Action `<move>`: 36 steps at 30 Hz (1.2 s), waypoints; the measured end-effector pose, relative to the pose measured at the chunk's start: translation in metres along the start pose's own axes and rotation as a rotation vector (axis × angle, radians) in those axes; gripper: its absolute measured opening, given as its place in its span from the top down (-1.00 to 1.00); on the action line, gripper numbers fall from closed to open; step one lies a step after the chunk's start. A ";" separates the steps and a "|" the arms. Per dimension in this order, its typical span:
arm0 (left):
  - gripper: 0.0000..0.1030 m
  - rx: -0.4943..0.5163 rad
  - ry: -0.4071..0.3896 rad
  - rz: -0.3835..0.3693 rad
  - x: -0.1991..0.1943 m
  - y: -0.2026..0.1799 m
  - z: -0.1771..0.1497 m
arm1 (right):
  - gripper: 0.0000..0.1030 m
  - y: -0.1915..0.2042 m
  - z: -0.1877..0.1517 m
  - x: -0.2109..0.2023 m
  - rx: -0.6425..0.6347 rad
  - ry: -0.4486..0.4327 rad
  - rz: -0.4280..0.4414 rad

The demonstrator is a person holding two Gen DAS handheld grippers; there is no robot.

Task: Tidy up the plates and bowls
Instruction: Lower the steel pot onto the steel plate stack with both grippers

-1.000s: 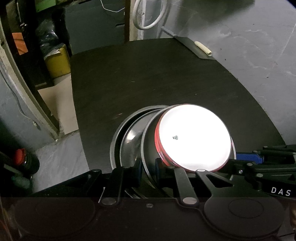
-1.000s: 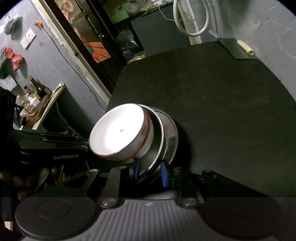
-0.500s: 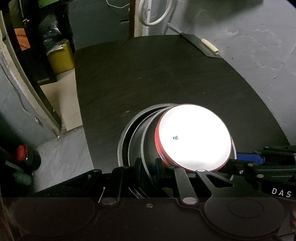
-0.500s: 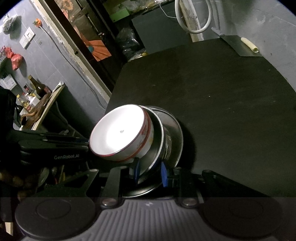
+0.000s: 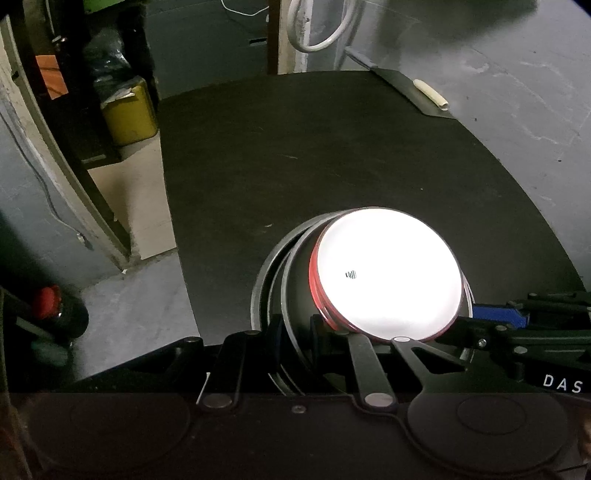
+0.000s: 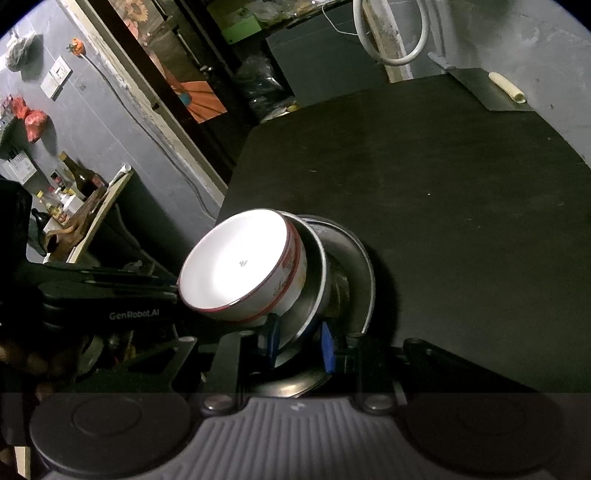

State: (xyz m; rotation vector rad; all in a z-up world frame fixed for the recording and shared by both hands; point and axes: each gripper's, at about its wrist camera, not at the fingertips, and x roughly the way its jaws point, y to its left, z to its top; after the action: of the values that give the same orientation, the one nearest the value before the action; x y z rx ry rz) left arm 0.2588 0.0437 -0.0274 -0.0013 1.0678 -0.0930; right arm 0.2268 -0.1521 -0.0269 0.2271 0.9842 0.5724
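A white bowl (image 5: 388, 273) with a red rim sits in a steel bowl (image 5: 295, 295), which sits on a steel plate (image 5: 258, 291), at the near edge of the black table (image 5: 314, 155). My left gripper (image 5: 295, 332) is shut on the left rim of the steel stack. In the right wrist view the white bowl (image 6: 240, 266), steel bowl (image 6: 314, 280) and steel plate (image 6: 362, 273) show too. My right gripper (image 6: 301, 343) is shut on the right rim of the steel stack. The stack is tilted and seems lifted over the table edge.
A flat dark board with a pale roll (image 5: 430, 94) lies at the table's far right corner. A white hose loop (image 5: 317, 26) hangs behind the table. A yellow container (image 5: 129, 110) stands on the floor at left. Bottles (image 6: 81, 177) stand on a shelf at far left.
Both grippers have carried the stack to the right and a little forward over the table; the grips are unchanged.
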 end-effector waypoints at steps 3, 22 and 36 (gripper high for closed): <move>0.72 0.002 -0.002 0.009 -0.001 0.000 0.000 | 0.48 -0.001 0.001 0.002 0.005 -0.002 0.008; 0.73 -0.004 -0.006 0.023 -0.003 0.001 0.001 | 0.47 -0.003 0.000 0.003 0.018 -0.014 0.012; 0.72 -0.014 -0.002 0.022 -0.003 0.003 0.000 | 0.46 -0.005 0.000 0.003 0.026 -0.017 0.013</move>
State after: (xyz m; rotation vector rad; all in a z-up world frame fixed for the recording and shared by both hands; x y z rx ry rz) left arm 0.2575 0.0468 -0.0251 -0.0021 1.0663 -0.0660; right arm 0.2301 -0.1544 -0.0309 0.2611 0.9745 0.5685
